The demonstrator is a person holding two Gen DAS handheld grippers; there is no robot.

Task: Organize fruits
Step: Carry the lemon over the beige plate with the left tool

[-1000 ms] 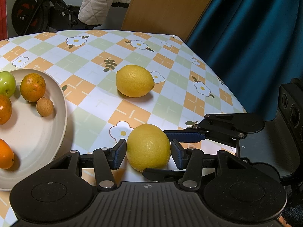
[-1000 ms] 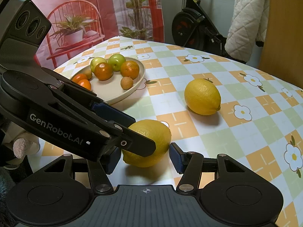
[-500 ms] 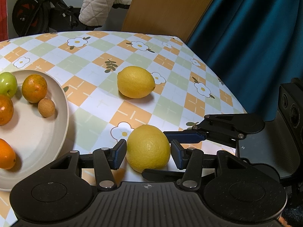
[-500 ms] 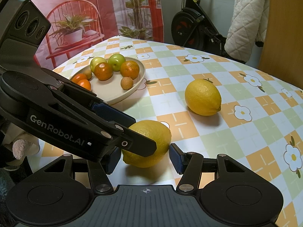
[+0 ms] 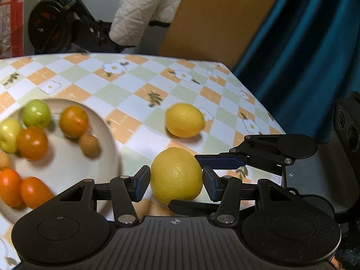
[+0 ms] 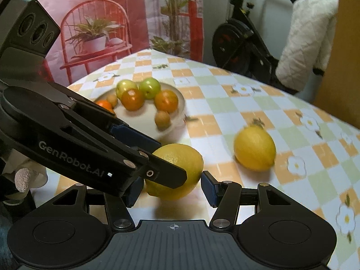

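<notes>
A yellow lemon (image 5: 176,174) sits between the blue pads of both grippers at once. My left gripper (image 5: 176,183) has its pads against the lemon's sides and holds it above the checked table. My right gripper (image 6: 173,187) straddles the same lemon (image 6: 180,157) from the other side; a gap shows at its right pad. A second lemon (image 5: 184,120) lies on the table beyond, also in the right wrist view (image 6: 254,148). A cream plate (image 5: 67,171) at the left holds oranges, green apples and a small brown fruit.
The table's far edge and right edge (image 5: 254,90) border a teal curtain (image 5: 315,51). An exercise bike (image 6: 243,42) and a wooden panel (image 5: 216,15) stand behind the table. The plate also shows in the right wrist view (image 6: 177,99).
Both grippers have risen and tilted with the lemon between them; the table, plate and second lemon now look lower and farther off, and the views are blurred by motion.
</notes>
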